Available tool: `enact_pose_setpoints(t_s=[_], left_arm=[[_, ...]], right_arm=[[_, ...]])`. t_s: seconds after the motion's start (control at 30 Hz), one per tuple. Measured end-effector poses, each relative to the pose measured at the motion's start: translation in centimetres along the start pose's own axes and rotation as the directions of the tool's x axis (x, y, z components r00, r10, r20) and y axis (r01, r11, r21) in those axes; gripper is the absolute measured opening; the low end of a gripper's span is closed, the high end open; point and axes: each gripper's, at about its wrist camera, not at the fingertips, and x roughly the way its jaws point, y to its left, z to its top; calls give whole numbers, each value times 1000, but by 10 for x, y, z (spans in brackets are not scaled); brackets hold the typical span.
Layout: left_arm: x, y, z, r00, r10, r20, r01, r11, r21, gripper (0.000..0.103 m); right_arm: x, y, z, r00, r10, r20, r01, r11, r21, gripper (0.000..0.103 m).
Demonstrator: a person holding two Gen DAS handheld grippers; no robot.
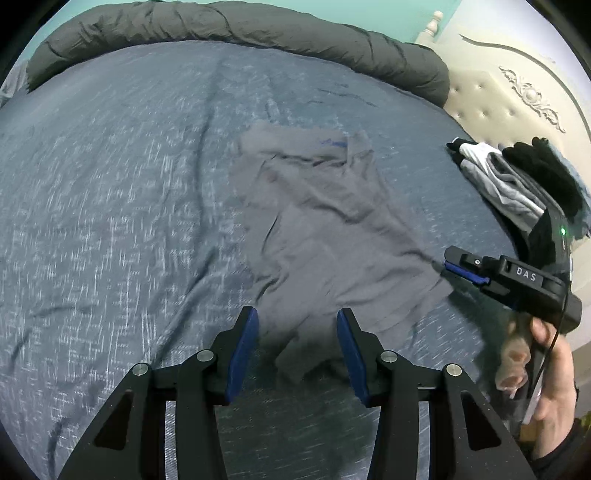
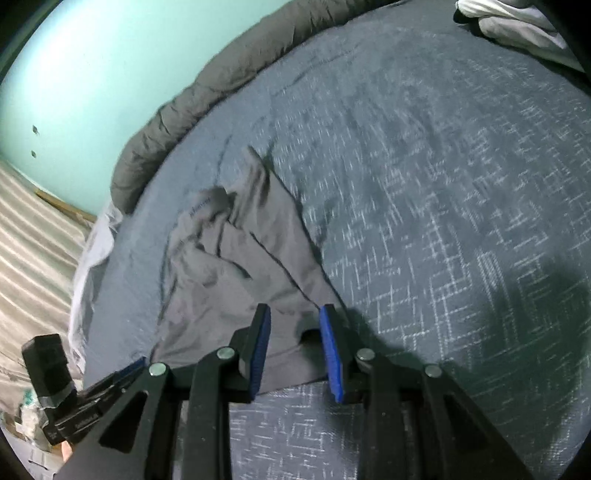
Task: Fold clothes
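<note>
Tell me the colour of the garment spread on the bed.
Plain grey shirt, clearest in the left wrist view.

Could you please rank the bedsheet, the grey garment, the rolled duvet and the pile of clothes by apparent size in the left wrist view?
1. bedsheet
2. rolled duvet and grey garment: look similar; the duvet lies farther away, so unranked
3. pile of clothes

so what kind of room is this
Almost certainly a bedroom. The work surface is a bed with a blue-grey patterned sheet, a dark grey duvet rolled along its far edge, and a cream tufted headboard with carved trim. A grey T-shirt lies spread on the sheet.
</note>
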Motion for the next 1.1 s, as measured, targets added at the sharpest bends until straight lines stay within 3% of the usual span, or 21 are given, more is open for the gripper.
enact_pose_setpoints(t_s=[0.2,0.3,0.4,0.83,1.1], left_arm=[[6,10,-7,1000,-12,7,12,1000,-21,49],[6,13,-7,1000,-18,7,19,1000,-24,49],[5,17,-7,1000,-25,7,25,999,-27,49],[-4,29,-5,998,-59,19,60,997,-57,54],[-4,35,-6,992,-125,-1,124,987,-106,55]], right_arm=[[7,2,-2,999,-47,-9,46,998,-43,25],[11,7,-2,998,-64,-7,63,996,-63,7],[14,12,-2,998,-69,-1,69,996,-61,3],[-22,4,8,994,-51,96,56,998,-43,1],[-19,-20,13,994,-65,89,63,998,23,1]])
